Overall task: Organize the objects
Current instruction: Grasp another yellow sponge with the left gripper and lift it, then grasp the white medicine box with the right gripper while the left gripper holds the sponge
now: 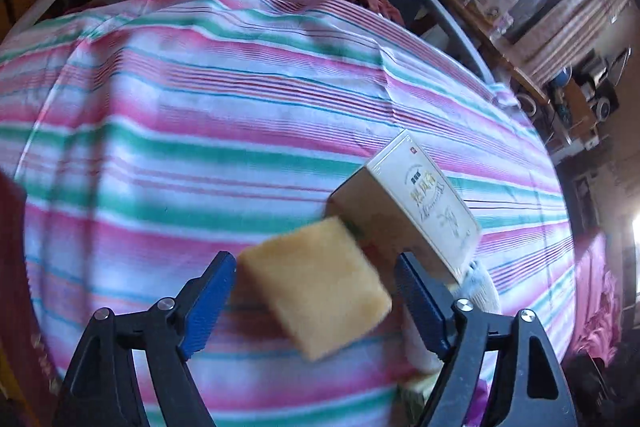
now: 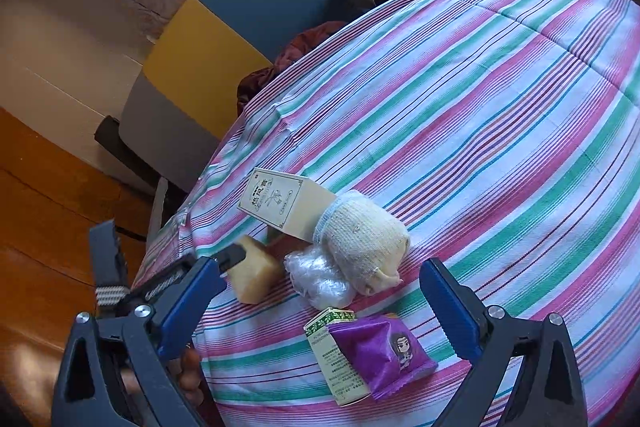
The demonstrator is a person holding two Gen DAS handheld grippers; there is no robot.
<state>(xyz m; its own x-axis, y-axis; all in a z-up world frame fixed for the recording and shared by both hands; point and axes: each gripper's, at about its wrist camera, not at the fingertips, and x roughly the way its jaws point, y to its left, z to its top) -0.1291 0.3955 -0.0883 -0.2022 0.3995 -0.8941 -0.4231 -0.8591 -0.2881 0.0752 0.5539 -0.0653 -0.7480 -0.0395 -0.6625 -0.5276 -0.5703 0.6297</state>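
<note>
My left gripper (image 1: 314,291) is open; a blurred yellow sponge block (image 1: 316,283) lies between its blue fingers without touching either pad. A cream box with gold print (image 1: 408,211) lies just beyond it. In the right wrist view the sponge block (image 2: 256,273) sits beside the left gripper's tip, next to the cream box (image 2: 280,203), a clear plastic-wrapped bundle (image 2: 320,277) and a cream knitted roll (image 2: 362,239). My right gripper (image 2: 320,287) is open above a purple snack packet (image 2: 380,355) resting on a green-and-white box (image 2: 332,355).
A striped pink, green and white cloth (image 1: 200,107) covers the round table (image 2: 500,107). A blue, yellow and grey chair (image 2: 224,39) holding dark red fabric (image 2: 296,51) stands at the table edge. A cluttered wooden shelf (image 1: 520,27) lies beyond. The wooden floor (image 2: 40,227) is to the left.
</note>
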